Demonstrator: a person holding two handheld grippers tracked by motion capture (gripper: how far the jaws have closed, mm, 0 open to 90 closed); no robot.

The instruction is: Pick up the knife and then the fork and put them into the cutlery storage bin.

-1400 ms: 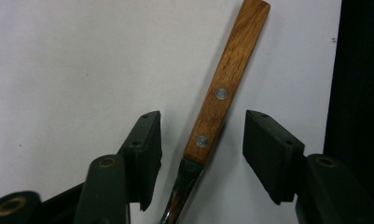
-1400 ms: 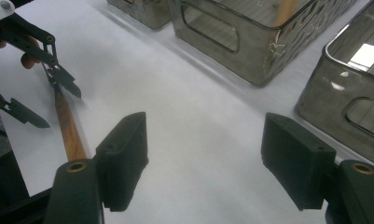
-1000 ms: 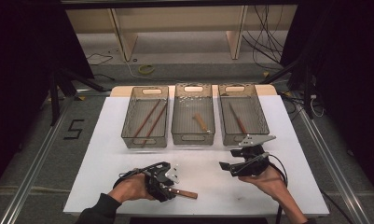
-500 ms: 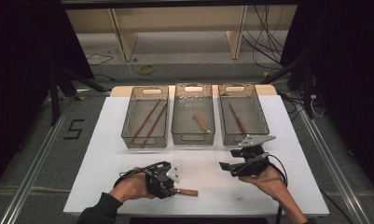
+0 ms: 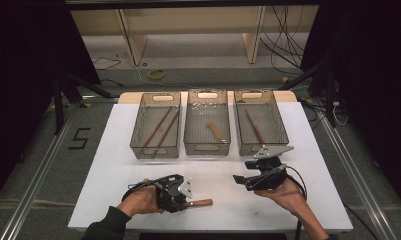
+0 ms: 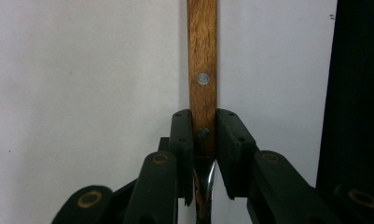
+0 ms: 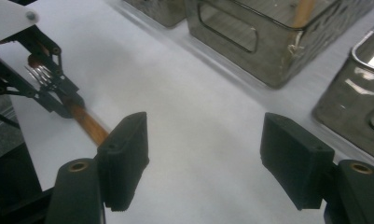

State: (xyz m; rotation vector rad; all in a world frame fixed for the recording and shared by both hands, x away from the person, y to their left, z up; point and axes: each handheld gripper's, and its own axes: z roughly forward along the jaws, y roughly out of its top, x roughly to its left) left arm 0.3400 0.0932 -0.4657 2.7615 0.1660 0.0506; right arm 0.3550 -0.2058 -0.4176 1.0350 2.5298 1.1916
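Looking down from the high view, the left gripper (image 5: 180, 196) lies low over the white table (image 5: 113, 165) near its front edge, its jaws having just been closing on a wooden-handled fork with a steel neck (image 5: 200, 203), whose brown handle sticks out to the right, flat on the surface; that low, level approach probably suits a thin utensil lying flat. The right gripper (image 5: 240, 181) hangs well apart to the right, holding nothing, likely waiting. Three clear mesh-walled bins (image 5: 206, 148) stand in a row farther back, each holding brown-handled pieces, so the fork seems bound for one of them. From the left gripper view, both black pads (image 6: 181, 135) press the handle's sides near its lower rivet, where polished metal begins; the wood is reddish-brown, straight-grained, with two round rivets. From the right gripper view, its own jaws stand wide apart over bare table, and the fork's tines (image 7: 38, 73) glint beyond the other gripper's linkage.
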